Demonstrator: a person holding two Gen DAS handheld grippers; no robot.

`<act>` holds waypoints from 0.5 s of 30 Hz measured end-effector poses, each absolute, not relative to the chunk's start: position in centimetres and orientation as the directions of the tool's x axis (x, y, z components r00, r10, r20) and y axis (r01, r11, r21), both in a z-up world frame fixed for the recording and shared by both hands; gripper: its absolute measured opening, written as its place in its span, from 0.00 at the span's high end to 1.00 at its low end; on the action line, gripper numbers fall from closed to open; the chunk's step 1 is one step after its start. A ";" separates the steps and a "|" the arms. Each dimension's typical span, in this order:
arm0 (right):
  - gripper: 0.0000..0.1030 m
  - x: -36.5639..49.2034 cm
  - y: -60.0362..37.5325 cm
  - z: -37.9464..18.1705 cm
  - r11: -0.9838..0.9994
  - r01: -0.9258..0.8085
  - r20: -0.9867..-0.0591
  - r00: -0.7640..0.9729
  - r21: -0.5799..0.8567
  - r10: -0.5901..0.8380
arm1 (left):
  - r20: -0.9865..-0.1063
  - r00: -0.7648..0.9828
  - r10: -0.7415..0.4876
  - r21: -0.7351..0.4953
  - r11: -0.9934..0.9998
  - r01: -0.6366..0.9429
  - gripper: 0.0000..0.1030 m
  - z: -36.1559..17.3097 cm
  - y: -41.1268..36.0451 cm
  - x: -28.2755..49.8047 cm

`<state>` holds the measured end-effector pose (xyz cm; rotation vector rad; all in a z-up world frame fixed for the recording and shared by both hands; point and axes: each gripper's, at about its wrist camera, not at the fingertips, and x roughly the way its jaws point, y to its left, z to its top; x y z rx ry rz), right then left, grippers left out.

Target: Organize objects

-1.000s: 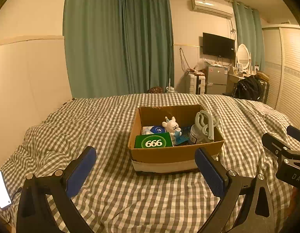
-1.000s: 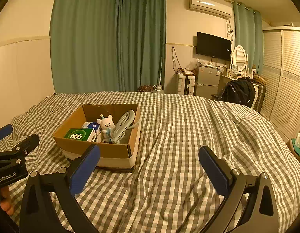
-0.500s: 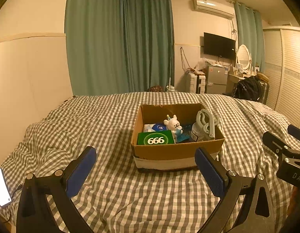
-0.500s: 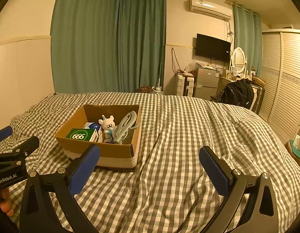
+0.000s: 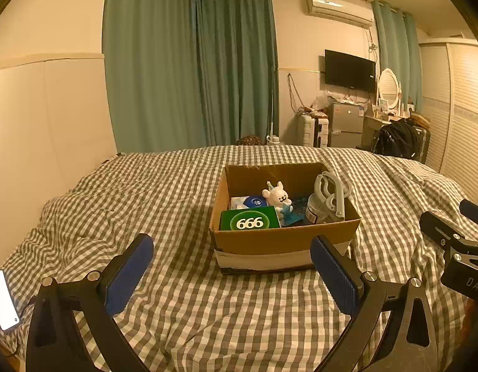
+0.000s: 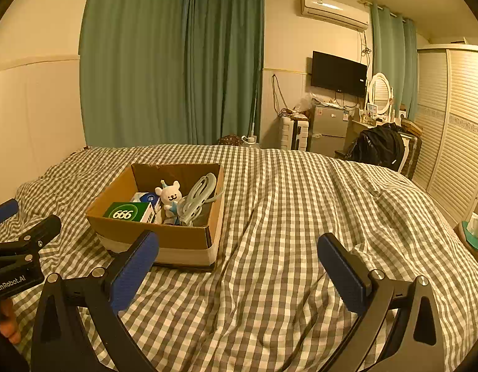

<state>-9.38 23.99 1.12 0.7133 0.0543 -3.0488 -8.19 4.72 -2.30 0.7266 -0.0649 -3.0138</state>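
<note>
Cardboard box [image 5: 285,240] sits on the checked bedspread [image 5: 164,198] right of centre in the left wrist view, left of centre in the right wrist view [image 6: 155,235]. Inside it: a green packet marked 666 [image 5: 249,222] against the near wall at lower left, a white plush bear [image 5: 277,197] upright near the middle, a pale plastic hanger-like piece [image 5: 330,193] leaning in the right-hand part, and a white-and-blue packet [image 5: 248,201] behind the green one. Left gripper [image 5: 231,268] low in its frame, fingers spread wide and empty — the box lies just beyond them, not touched. Right gripper [image 6: 235,263] likewise released, nothing between its blue pads [image 6: 132,271]; its left pad overlaps the box's near corner in the picture, contact cannot be told. A lit phone [image 5: 3,299] lies at the lower left edge of the left wrist view. Green curtains [image 6: 173,62] fill the upper centre; a wall TV [image 6: 338,73] hangs at upper right.
</note>
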 end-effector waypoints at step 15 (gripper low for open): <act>0.00 -9.2 23.8 0.6 -0.999 0.026 -0.448 -0.894 -0.042 -0.004 | -0.459 -0.887 -0.041 0.052 -0.998 0.019 0.00 -2.8 4.4 -8.3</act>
